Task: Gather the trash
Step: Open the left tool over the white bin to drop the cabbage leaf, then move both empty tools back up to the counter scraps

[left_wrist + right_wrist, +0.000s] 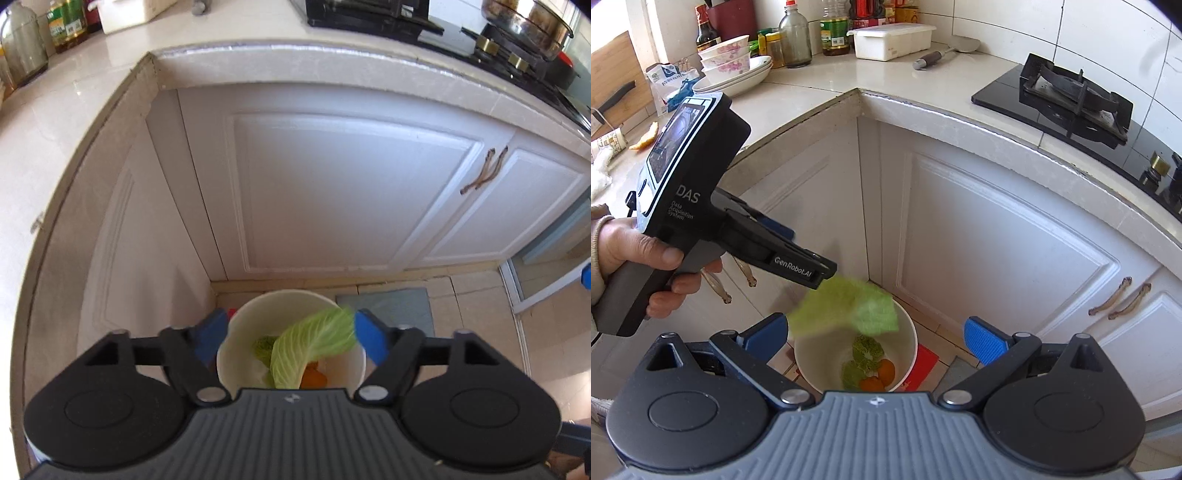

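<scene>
White cabinet doors, gas stove, stacked bowls.

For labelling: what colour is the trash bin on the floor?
The round plastic trash bin is white, clearest in the right wrist view.

My left cam looks steeply down, close over the white bin by the corner cabinets. Right cam sits higher & further back, angled down. Both share bin, cabinets, counter edge, stove.
</scene>
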